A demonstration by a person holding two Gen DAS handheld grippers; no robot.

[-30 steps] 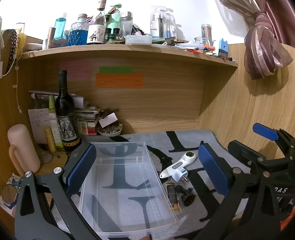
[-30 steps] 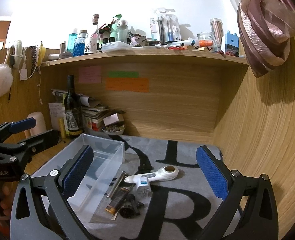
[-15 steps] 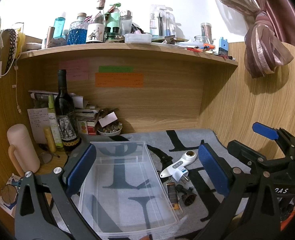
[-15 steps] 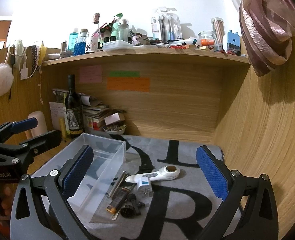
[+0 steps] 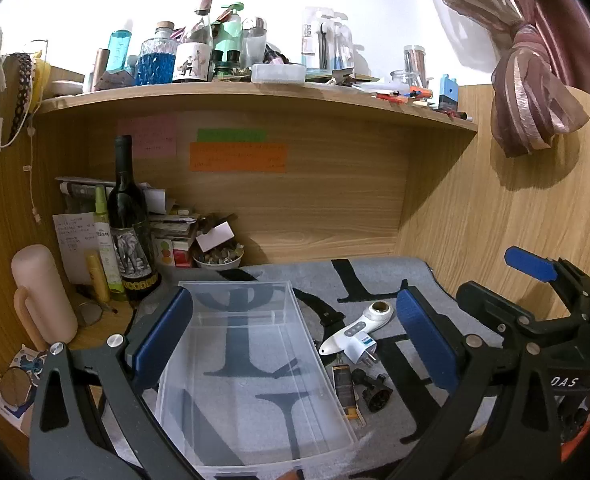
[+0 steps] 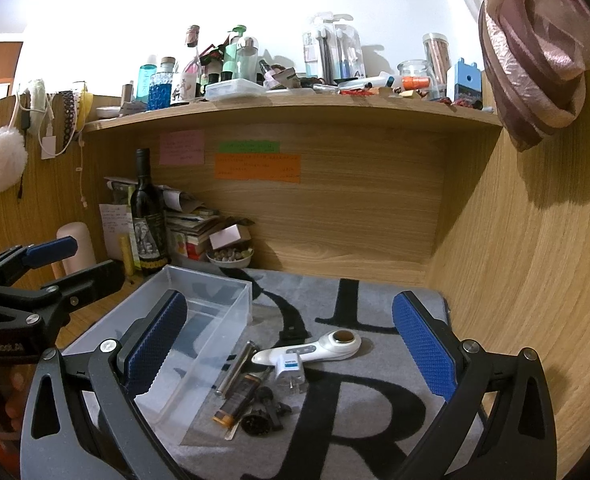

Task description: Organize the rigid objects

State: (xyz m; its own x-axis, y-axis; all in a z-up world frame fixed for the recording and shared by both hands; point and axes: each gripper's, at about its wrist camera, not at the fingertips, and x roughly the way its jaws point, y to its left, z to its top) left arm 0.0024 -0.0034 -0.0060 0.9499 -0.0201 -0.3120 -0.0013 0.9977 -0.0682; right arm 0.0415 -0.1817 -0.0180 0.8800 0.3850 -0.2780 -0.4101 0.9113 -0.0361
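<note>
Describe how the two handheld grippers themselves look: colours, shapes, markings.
Both are black, clamp-like frames with silver rivets and triangular cut-outs. The left gripper carries smooth blue pads; the right gripper has blue pads with a knobbly texture. White lettering marks each body, only partly readable. No sleeves or cables show.

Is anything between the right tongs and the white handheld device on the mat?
Nothing visible does. The open right tongs face the white handheld device across bare grey lettered mat; a white plug adapter lies against the device.
</note>
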